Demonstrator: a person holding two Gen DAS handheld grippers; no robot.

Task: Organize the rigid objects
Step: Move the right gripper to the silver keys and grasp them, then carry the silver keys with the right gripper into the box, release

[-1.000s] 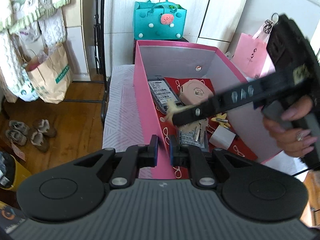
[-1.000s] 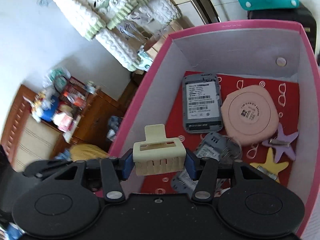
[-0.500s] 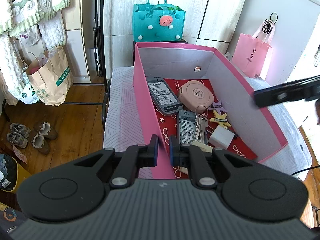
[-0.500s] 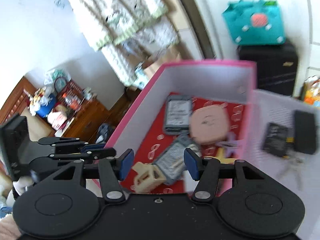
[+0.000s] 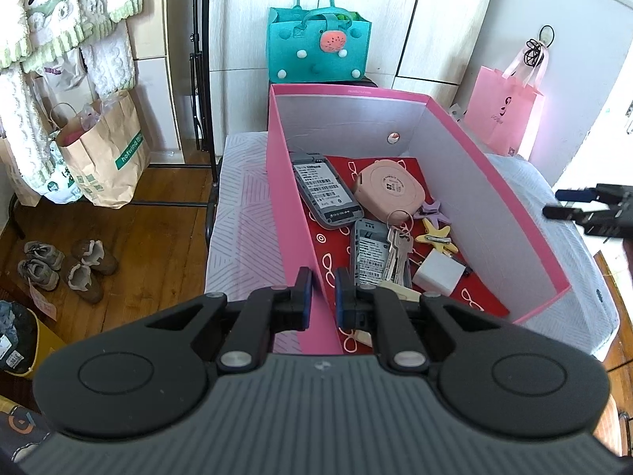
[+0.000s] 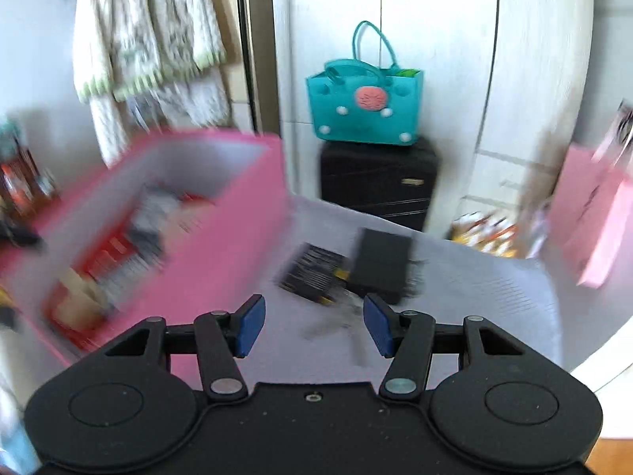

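The pink box [image 5: 494,182] wall is being clamped near its front corner by the left gripper [image 5: 321,295]. The right gripper [image 6: 313,322] is being closed on nothing above the bed cover [image 6: 474,297], near two black devices [image 6: 348,267]. A cream hair clip [image 5: 397,291] is lying inside the box.

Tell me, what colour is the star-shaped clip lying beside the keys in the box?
Yellow. The star clip shows best in the left wrist view.

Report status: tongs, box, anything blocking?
Left tongs clamped on pink box wall. Right tongs empty, jaws closing, facing black items on the cloth. Nothing blocking.
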